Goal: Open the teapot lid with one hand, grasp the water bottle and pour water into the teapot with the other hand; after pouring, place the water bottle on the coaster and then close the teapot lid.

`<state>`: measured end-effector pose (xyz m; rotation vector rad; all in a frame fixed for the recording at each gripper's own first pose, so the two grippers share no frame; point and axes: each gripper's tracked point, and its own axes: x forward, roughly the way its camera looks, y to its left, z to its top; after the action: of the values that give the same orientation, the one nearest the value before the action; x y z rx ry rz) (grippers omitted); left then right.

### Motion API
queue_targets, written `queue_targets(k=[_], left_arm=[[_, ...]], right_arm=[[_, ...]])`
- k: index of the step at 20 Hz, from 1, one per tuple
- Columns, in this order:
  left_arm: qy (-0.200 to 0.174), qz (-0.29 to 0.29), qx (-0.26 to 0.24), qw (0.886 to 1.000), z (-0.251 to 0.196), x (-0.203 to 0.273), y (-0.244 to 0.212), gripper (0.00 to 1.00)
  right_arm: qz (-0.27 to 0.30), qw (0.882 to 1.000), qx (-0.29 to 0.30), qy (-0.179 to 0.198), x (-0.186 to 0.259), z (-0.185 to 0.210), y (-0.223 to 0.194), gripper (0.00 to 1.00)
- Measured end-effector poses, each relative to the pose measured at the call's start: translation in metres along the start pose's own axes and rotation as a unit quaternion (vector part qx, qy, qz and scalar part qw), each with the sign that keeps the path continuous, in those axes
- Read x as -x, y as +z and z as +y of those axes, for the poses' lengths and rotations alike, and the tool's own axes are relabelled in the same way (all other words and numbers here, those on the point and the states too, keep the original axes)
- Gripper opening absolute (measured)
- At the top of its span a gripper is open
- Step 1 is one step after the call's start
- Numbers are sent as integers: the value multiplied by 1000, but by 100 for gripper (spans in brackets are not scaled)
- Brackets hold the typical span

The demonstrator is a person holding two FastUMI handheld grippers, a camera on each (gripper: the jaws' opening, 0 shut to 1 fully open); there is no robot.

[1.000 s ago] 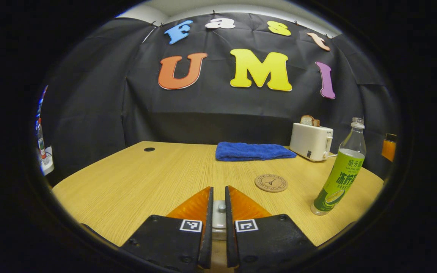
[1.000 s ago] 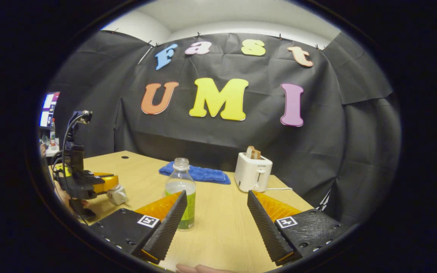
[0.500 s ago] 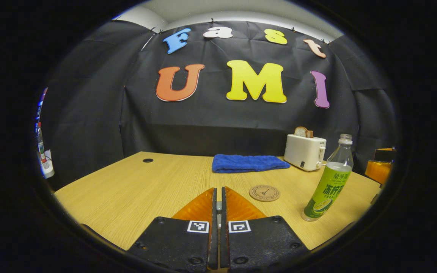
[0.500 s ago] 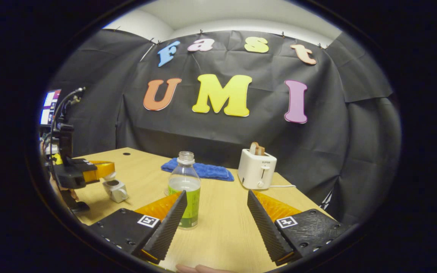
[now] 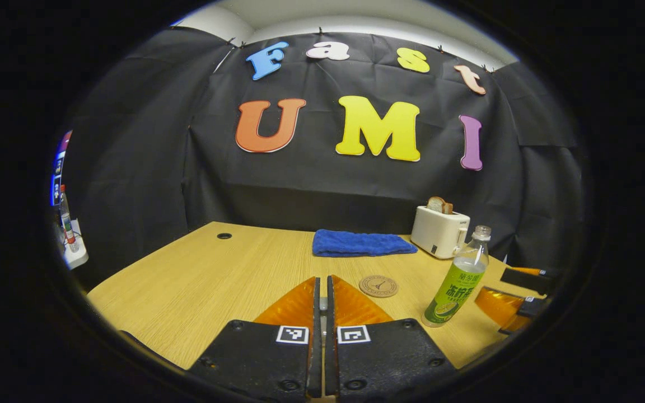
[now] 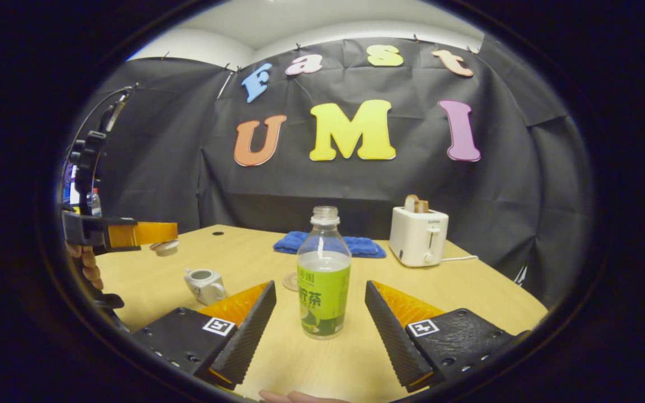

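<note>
On the desk (image 6: 468,280) stand one water bottle (image 6: 323,280), one teapot (image 6: 205,284), one coaster (image 5: 378,286), one blue towel (image 5: 363,244) and one white toaster (image 6: 417,237) with a slice of bread in its slot.

In the right gripper view, the right gripper (image 6: 319,305) has its fingers wide apart, and the uncapped bottle stands upright on the desk in the gap between them, touching neither. The teapot sits open-topped on the desk to the left of the bottle, and the coaster's edge peeks out just behind the bottle.

In the same view, the left gripper (image 6: 157,238) is held above the desk by a hand (image 6: 84,263), and the teapot lid (image 6: 164,247) hangs at its fingertips, raised well clear of the teapot. In the left gripper view its fingers are nearly together, with only a thin slit between them, pinching the lid's knob. There the coaster lies bare, near the bottle.
</note>
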<state>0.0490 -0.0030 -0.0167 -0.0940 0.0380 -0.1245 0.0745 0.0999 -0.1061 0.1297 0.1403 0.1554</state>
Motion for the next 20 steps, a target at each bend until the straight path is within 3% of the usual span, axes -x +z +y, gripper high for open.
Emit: queue_targets(k=[4,8,12,16,20], left_arm=[[2,-12,19,1000,2,23,19,5],[1,4,1,1000,-1,42,18,5],[-26,9,-24,999,-5,53,14,5],[-30,19,-23,999,7,51,8,5],[-27,21,-22,999,21,53,10,5]], right_arm=[[20,999,-46,-8,-28,3,-24,95],[46,996,-75,-17,-49,3,-32,95],[24,998,-56,-29,-63,6,-27,95],[13,998,-45,-49,-71,3,-20,77],[16,998,2,-65,-67,5,-7,73]])
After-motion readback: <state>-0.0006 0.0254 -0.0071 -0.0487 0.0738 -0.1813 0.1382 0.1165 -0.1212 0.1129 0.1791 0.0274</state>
